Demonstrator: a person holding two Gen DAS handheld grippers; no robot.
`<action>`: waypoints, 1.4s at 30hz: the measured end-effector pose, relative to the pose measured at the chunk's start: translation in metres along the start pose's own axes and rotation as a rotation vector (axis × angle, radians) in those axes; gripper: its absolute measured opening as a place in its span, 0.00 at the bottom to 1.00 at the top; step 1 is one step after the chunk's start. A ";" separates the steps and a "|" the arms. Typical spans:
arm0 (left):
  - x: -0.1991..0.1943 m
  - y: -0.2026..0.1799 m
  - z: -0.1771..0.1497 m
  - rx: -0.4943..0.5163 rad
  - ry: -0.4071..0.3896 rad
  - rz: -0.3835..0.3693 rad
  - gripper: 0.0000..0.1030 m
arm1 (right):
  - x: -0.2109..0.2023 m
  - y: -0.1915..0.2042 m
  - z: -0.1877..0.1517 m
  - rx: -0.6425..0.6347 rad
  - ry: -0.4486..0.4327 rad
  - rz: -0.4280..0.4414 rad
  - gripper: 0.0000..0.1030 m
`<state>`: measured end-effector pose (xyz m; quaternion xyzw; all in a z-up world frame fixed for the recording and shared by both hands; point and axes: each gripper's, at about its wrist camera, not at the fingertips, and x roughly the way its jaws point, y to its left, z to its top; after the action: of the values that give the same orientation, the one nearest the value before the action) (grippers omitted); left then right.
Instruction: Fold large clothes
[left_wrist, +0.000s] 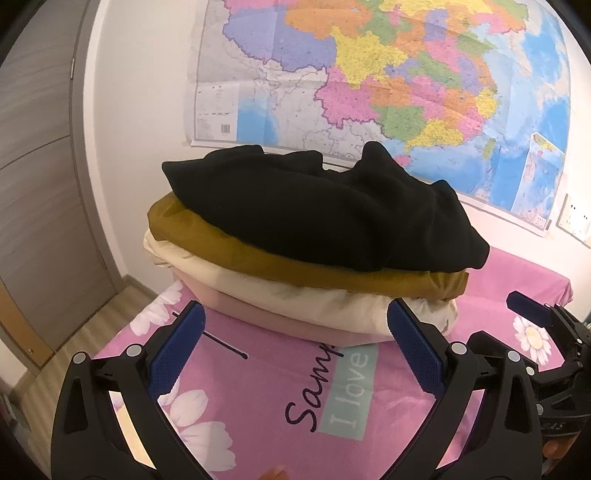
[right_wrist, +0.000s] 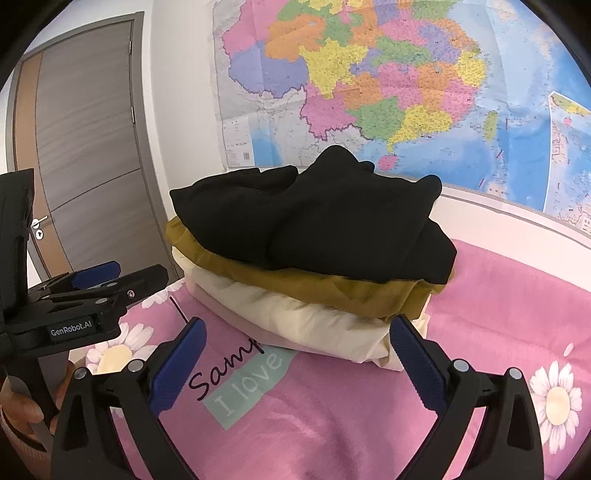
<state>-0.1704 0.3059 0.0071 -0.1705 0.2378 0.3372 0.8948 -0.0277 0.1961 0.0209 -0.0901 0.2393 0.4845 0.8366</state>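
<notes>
Both tongs, left (left_wrist: 295, 354) and right (right_wrist: 297, 363), were held wide open, empty; black garment (left_wrist: 317, 210) seemingly stacked, probably to be gripped next.

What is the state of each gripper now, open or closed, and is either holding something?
Left gripper: open, holding nothing, just short of the clothes pile.
Right gripper: open, holding nothing.
</notes>
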 end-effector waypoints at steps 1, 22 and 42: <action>-0.001 0.000 0.000 0.000 0.000 -0.002 0.95 | -0.001 0.001 0.000 -0.002 0.001 0.001 0.94; -0.015 -0.005 -0.005 0.007 -0.017 0.002 0.95 | -0.009 0.007 -0.003 0.001 -0.010 0.007 0.94; -0.026 -0.006 -0.009 0.020 -0.025 0.002 0.95 | -0.015 0.011 -0.006 0.007 -0.016 0.005 0.94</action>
<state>-0.1864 0.2841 0.0147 -0.1574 0.2302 0.3378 0.8990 -0.0457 0.1879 0.0239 -0.0826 0.2345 0.4864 0.8376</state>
